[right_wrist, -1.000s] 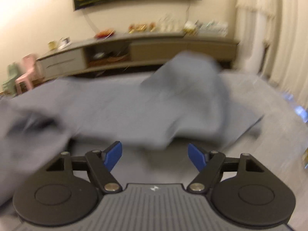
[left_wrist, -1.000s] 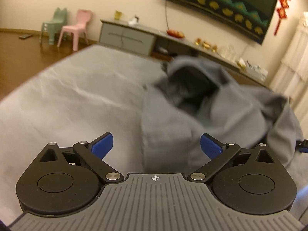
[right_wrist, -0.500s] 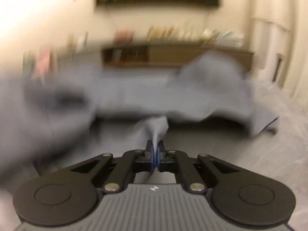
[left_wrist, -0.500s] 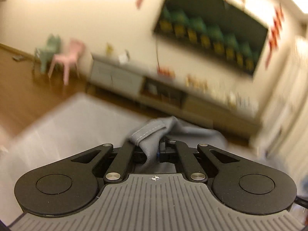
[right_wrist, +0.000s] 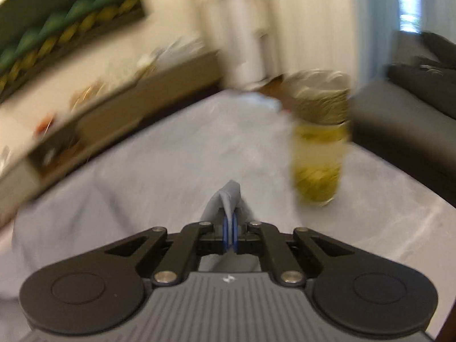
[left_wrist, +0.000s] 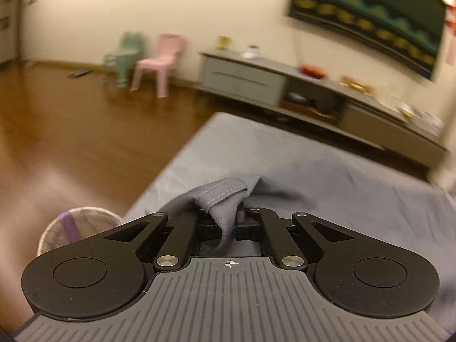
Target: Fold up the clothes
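Observation:
A grey garment (left_wrist: pixel 225 196) with a stitched hem is bunched in my left gripper (left_wrist: pixel 228 228), whose jaws are shut on it. It trails back over the grey sheet of the bed (left_wrist: pixel 356 188). In the right wrist view my right gripper (right_wrist: pixel 230 235) is shut on another fold of the same grey garment (right_wrist: pixel 228 196), which sticks up above the blue pads (right_wrist: pixel 226 235). The rest of the cloth hangs below both grippers, mostly hidden by their bodies. The right view is blurred.
A lined waste bin (left_wrist: pixel 77 222) stands on the wooden floor by the bed's left corner. Pink (left_wrist: pixel 159 62) and green chairs and a long low cabinet (left_wrist: pixel 313 97) stand along the wall. A yellow-green container (right_wrist: pixel 319 154) and a dark sofa (right_wrist: pixel 413 91) are at the right.
Both grippers went from open above the crumpled garment to shut on its cloth, then lifted and swung apart, the left view toward the floor side, the right toward the sofa side.

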`<state>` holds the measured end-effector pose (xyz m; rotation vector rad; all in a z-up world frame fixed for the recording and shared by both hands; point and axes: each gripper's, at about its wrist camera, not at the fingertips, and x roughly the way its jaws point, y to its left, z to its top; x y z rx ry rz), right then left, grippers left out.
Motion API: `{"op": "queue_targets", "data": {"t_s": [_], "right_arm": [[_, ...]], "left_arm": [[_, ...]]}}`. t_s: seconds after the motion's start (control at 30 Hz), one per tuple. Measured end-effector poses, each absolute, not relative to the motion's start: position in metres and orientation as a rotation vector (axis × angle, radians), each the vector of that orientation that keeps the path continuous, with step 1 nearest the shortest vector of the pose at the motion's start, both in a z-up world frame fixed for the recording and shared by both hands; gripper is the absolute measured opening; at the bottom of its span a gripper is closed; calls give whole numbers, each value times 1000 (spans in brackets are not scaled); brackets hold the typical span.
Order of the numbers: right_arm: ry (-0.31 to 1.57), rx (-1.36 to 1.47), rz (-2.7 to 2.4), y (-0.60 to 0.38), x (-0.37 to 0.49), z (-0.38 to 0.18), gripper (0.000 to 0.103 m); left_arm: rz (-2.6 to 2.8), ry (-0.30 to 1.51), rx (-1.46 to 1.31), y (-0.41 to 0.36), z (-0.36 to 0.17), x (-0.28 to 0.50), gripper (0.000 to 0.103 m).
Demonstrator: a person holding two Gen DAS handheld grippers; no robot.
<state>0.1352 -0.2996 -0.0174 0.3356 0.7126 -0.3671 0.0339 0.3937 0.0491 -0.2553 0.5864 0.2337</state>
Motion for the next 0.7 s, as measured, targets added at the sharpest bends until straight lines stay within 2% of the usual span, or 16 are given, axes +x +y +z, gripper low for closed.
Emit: {"op": "queue_targets", "data": {"t_s": [0.03, 0.13, 0.17, 0.2, 0.23, 0.27, 0.33, 0.4, 0.43, 0.47, 0.53, 0.7], "right_arm": [[743, 271, -320, -288, 138, -17, 9], [770, 110, -256, -258, 134, -11, 34], [728, 94, -299, -254, 125, -5, 44], [680, 108, -328, -255, 120, 4, 48], [630, 150, -333, -255, 118, 18, 53], [580, 197, -329, -255, 117, 33, 62], [527, 220, -295, -252, 126, 56, 66], [495, 217, -260, -247, 142, 76, 69], [498, 203, -244, -242, 158, 82, 74], [517, 183, -225, -241, 177, 83, 79], [608, 134, -148, -228, 218, 75, 82], [838, 58, -101, -199, 329, 17, 83]], "left_arm": [[201, 598, -239, 392, 47, 19, 0], [95, 638, -152, 385, 45, -20, 0], [73, 640, -133, 383, 47, -31, 7], [59, 639, -123, 381, 50, -41, 14], [40, 627, -129, 381, 56, -50, 34], [17, 608, -146, 383, 65, -59, 49], [-27, 534, -190, 393, 87, -70, 55], [-52, 462, -255, 414, 109, -75, 66], [-51, 449, -295, 424, 116, -68, 80], [-45, 448, -331, 435, 121, -57, 84], [-21, 474, -393, 456, 125, -27, 84], [-32, 769, -355, 461, 79, 101, 84]]}}
